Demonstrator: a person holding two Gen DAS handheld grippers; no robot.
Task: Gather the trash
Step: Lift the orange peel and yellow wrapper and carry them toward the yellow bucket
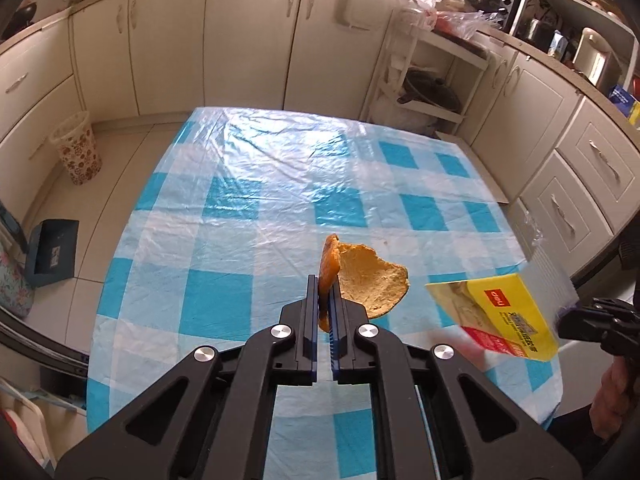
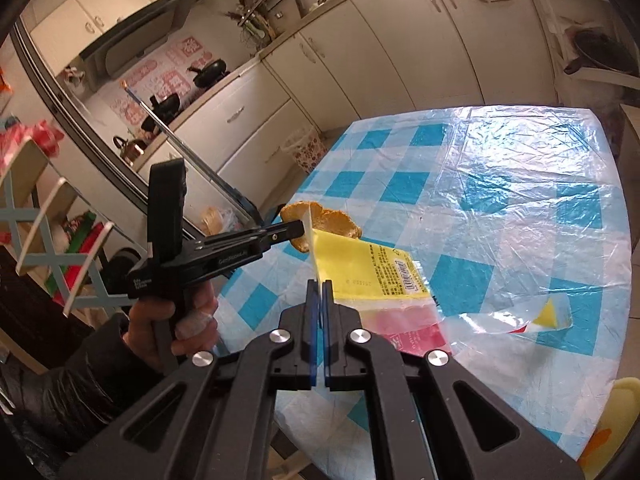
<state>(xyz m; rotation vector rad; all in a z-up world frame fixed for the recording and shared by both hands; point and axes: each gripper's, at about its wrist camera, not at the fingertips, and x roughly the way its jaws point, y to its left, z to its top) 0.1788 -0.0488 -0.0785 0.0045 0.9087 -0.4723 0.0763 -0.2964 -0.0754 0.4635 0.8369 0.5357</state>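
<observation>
Left gripper (image 1: pixel 325 300) pinches orange peel (image 1: pixel 372 276) upright; right gripper (image 2: pixel 320 300) clamps yellow wrapper (image 2: pixel 368 268) edge-on.

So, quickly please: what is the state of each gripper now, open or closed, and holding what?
Left gripper: closed on the orange peel, held above the table.
Right gripper: closed on the yellow wrapper, also lifted.
</observation>
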